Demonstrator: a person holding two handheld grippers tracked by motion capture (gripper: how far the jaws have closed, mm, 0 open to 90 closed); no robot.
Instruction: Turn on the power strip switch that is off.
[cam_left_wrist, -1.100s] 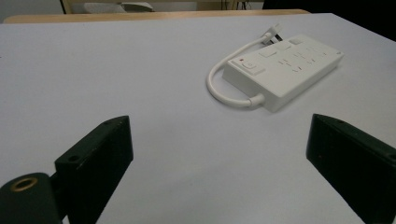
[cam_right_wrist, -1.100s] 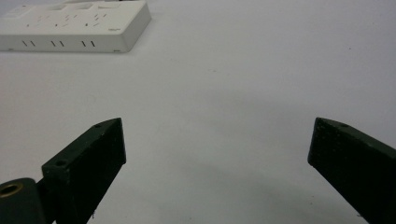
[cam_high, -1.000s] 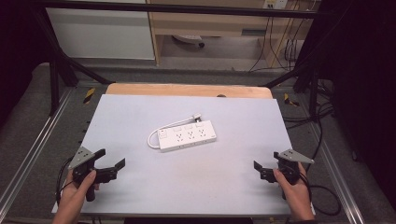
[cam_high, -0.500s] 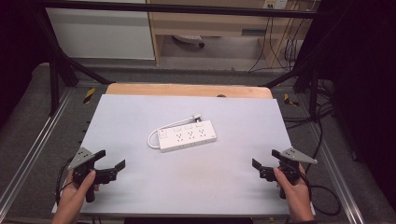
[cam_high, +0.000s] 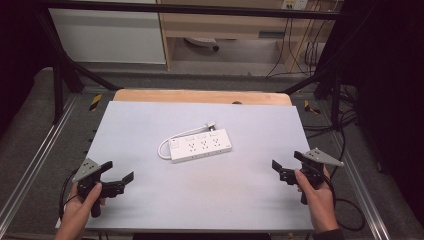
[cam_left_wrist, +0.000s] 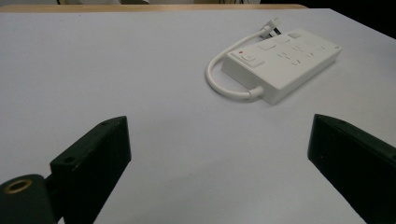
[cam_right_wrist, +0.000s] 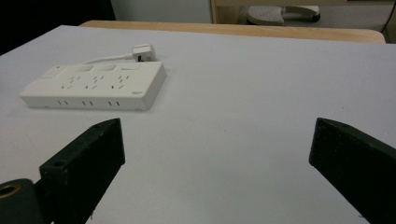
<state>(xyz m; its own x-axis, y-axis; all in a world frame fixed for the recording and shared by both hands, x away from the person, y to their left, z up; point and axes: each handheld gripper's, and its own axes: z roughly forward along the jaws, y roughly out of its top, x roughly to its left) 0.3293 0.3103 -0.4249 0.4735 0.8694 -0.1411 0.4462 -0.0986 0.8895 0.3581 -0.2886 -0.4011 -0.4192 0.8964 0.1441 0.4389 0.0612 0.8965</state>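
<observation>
A white power strip (cam_high: 201, 146) lies flat near the middle of the pale table (cam_high: 150, 120), its short cable looping round its left end to a plug (cam_high: 210, 126) behind it. The same power strip (cam_left_wrist: 281, 62) shows far right in the left gripper view, and the power strip (cam_right_wrist: 95, 86) lies at the left in the right gripper view. My left gripper (cam_high: 118, 171) hovers open at the table's front left, held by a hand. At the front right my right gripper (cam_high: 289, 160) is open too. Nothing sits between either pair of jaws.
A wooden board edge (cam_high: 200, 96) runs along the table's far side. Metal frame rails (cam_high: 35, 150) flank the table, with cables (cam_high: 345, 135) on the floor at the right. A shelf unit (cam_high: 225, 25) stands beyond.
The right gripper has drifted slightly left and forward over the table. The left gripper has barely shifted. The power strip lies where it was.
</observation>
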